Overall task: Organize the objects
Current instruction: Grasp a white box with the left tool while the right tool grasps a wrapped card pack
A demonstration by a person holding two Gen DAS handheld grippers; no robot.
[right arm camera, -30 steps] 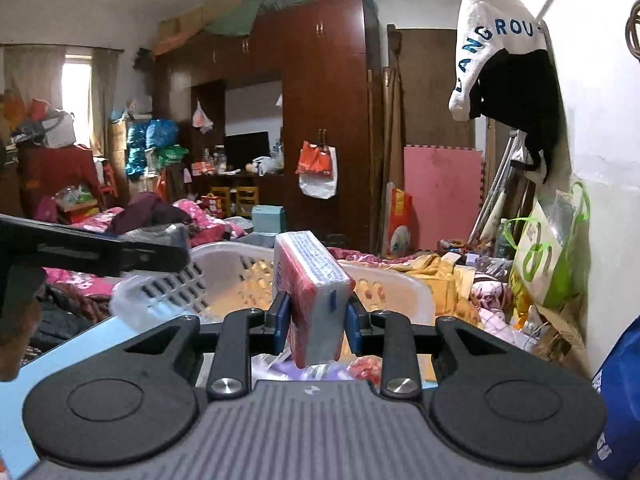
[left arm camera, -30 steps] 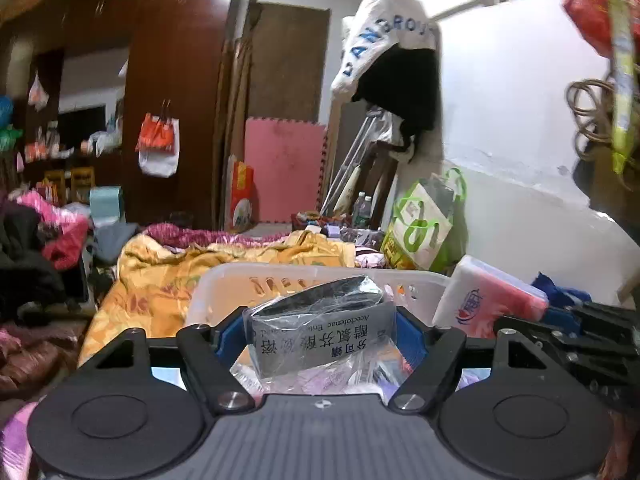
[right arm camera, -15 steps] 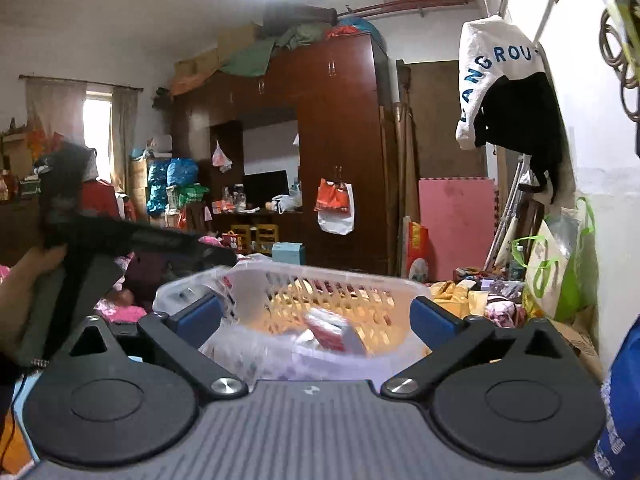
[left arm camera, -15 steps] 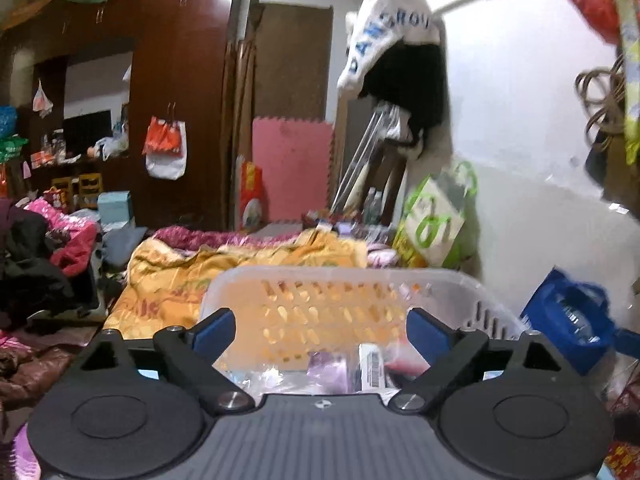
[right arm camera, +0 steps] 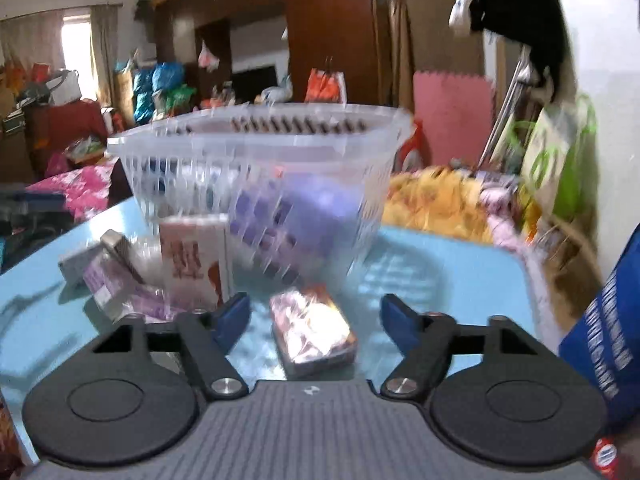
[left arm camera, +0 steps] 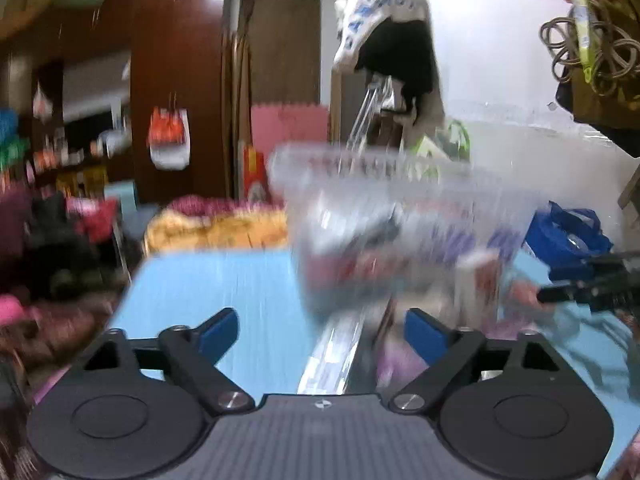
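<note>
Both grippers have dropped from the basket to the table — jaws wide, empty. The right gripper frames a packet. Motion blur risks a misjudged grab — nudging the boxes beside it.

Motion blur leaves little legible. On the white hanging garment, upper middle of the left wrist view, blue letters partly read "DANGRO". White lettering on the blue bag, right edge of the right wrist view, is unreadable.
</note>
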